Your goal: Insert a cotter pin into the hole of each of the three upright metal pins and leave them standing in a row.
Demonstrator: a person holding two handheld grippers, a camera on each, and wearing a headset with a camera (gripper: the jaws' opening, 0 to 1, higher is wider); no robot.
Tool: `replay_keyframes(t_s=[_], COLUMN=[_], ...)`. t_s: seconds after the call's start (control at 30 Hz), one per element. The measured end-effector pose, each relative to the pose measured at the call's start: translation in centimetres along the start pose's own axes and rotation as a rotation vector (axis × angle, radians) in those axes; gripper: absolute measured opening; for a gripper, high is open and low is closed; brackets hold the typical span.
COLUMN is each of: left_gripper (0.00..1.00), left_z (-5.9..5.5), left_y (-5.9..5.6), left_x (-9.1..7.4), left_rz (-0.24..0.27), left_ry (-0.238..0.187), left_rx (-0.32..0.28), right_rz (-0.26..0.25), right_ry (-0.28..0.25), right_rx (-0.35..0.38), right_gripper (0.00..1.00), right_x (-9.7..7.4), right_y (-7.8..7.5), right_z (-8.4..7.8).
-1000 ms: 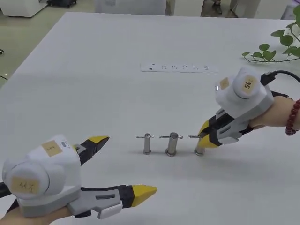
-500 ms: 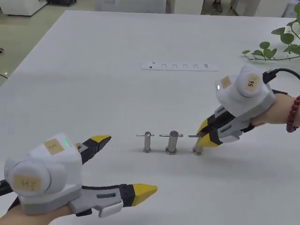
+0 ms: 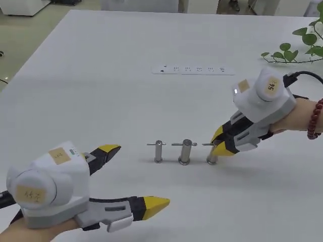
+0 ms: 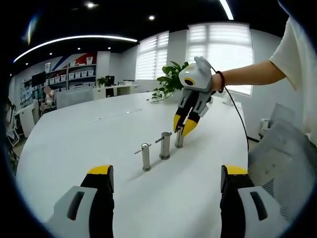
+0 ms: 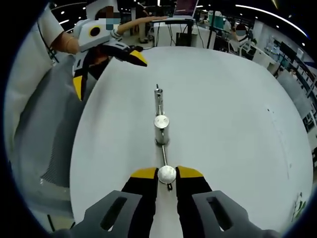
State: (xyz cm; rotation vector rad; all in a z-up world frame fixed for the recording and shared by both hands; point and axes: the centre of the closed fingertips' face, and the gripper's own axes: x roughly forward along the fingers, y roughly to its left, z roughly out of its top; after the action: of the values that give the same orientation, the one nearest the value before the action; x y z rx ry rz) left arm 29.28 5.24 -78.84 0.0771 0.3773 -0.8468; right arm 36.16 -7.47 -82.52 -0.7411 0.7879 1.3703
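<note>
While right claw (image 3: 220,145) pinches right-end silver metal pin (image 3: 212,157), three upright silver pins (image 3: 185,153) stand in row mid white table (image 3: 101,75), thin cotter pin (image 3: 153,144) through each. Left claw (image 3: 132,176) wide, empty, well apart. Bare table surrounds row; edges distant.

Handwritten stickers, nothing clearly legible
Tan paper stickers (image 3: 272,85) on the white housings of the right gripper (image 3: 220,145) and left gripper (image 3: 137,175) carry blurred handwritten marks; the print on the white power strip (image 3: 193,70) is too small to read.
</note>
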Motion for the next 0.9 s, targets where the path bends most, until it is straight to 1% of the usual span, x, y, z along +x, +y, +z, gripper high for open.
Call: replay_keyframes(t_s=[0.07,0.1,0.13,0.23,0.3,0.37,0.43,0.47,0.53,0.67,0.77,0.8,0.9], left_gripper=[0.89,0.90,0.90,0.90,0.90,0.90,0.90,0.90,0.90,0.91,0.91,0.92,0.92], left_z=[0.0,0.0,0.0,0.1,0.2,0.2,0.3,0.4,0.8,1.2,1.4,1.4,1.3], left_y=[0.0,0.0,0.0,0.1,0.2,0.4,0.5,0.5,0.6,0.8,0.8,0.7,0.7], left_x=[0.0,0.0,0.0,-0.1,-0.2,-0.3,-0.4,-0.5,-0.7,-0.9,-1.1,-1.1,-1.4], left_rz=[0.001,0.001,0.001,0.004,0.009,0.016,0.021,0.023,0.026,0.034,0.038,0.039,0.043], left_ry=[0.001,0.000,0.000,-0.003,-0.004,-0.003,-0.001,-0.003,-0.015,-0.022,-0.026,-0.025,-0.015], left_rx=[0.000,0.000,0.001,0.002,0.001,-0.001,-0.008,-0.013,-0.026,-0.044,-0.045,-0.045,-0.045], right_rz=[0.003,0.007,0.005,0.003,-0.009,-0.018,-0.033,-0.037,-0.051,-0.081,-0.098,-0.112,-0.145], right_ry=[-0.004,-0.010,-0.027,-0.044,-0.057,-0.086,-0.106,-0.108,-0.116,-0.138,-0.157,-0.173,-0.200], right_rx=[0.015,0.035,0.062,0.075,0.117,0.165,0.198,0.199,0.218,0.249,0.272,0.293,0.331], right_gripper=[0.16,0.18,0.20,0.23,0.27,0.31,0.34,0.37,0.40,0.44,0.49,0.50,0.54], right_x=[0.1,0.1,0.1,0.1,0.0,-0.4,-0.9,-1.1,-1.2,-1.9,-2.3,-2.5,-2.8], right_y=[0.0,0.0,0.0,-0.3,-0.2,-0.1,0.1,0.2,0.4,1.3,1.9,2.3,2.5], right_z=[0.0,0.0,0.3,0.4,0.7,1.1,1.3,1.3,1.1,1.3,1.4,1.5,1.6])
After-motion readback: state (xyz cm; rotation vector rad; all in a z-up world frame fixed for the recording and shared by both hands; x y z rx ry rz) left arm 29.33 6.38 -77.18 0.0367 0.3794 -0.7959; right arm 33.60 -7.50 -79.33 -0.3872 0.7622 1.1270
